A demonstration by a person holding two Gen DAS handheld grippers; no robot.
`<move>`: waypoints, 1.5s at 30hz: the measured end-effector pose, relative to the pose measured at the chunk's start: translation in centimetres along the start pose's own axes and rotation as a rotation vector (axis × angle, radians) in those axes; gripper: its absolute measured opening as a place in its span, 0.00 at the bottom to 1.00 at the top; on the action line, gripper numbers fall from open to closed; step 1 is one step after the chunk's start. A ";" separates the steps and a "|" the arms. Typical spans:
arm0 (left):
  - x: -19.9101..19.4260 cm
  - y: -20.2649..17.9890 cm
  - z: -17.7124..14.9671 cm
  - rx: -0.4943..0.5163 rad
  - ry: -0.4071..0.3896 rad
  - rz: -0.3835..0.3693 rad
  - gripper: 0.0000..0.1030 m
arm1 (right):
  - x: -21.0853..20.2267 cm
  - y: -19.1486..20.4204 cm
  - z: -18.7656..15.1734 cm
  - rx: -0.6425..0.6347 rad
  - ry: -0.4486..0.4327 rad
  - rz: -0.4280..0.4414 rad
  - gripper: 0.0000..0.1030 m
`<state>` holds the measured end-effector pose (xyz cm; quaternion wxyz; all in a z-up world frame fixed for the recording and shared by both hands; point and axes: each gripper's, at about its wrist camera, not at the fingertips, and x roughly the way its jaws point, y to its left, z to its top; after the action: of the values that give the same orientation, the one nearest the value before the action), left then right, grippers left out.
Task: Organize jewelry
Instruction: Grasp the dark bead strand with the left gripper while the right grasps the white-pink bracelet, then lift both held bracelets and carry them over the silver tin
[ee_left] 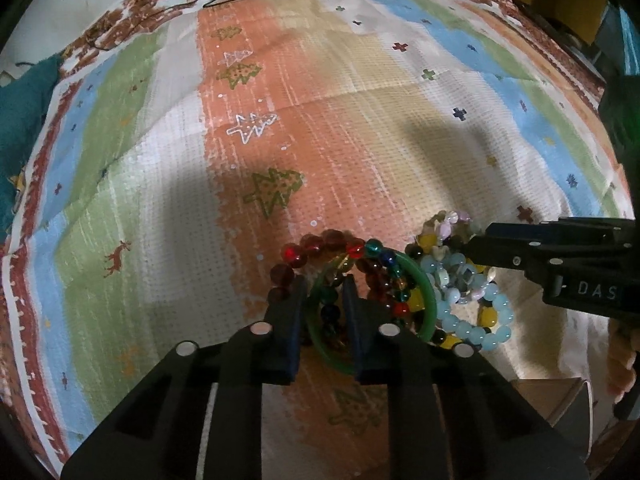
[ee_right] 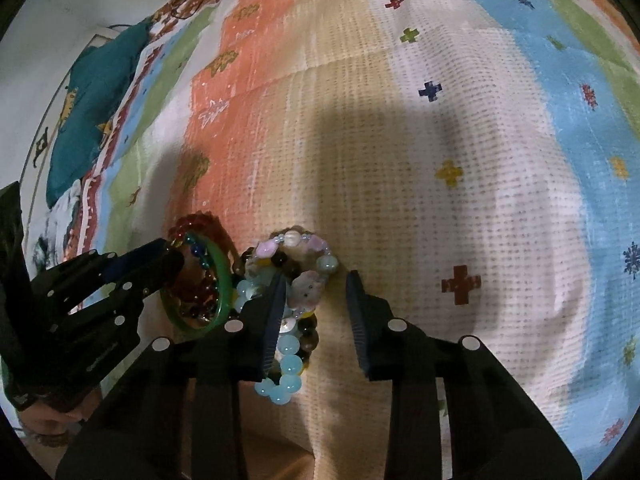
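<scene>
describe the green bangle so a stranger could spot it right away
On the patchwork blanket, find the jewelry heap by the two grippers. The green bangle rings its left half, around the left gripper. It alone is one smooth solid hoop; everything else is beads.

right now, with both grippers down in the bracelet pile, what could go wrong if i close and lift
1. The left gripper straddles the green bangle rim with dark bead strands crowded inside it, so closing may grab several pieces together.
2. The right gripper has one finger in the pale blue bead bracelet heap, which overlaps the pink one; lifting could drag both.
3. The two piles touch, so pulling one may shift the other.
</scene>
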<state>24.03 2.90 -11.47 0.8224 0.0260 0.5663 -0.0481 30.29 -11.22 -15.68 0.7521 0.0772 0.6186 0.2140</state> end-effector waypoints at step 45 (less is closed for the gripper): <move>-8.6 -0.4 -1.9 -0.091 -0.168 -0.115 0.09 | -7.8 5.9 -3.2 -0.276 -0.211 -0.092 0.18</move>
<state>19.18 3.08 -4.07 0.8632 -0.0480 0.4974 -0.0717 24.74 -9.66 -7.12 0.8253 -0.0331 0.5038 0.2530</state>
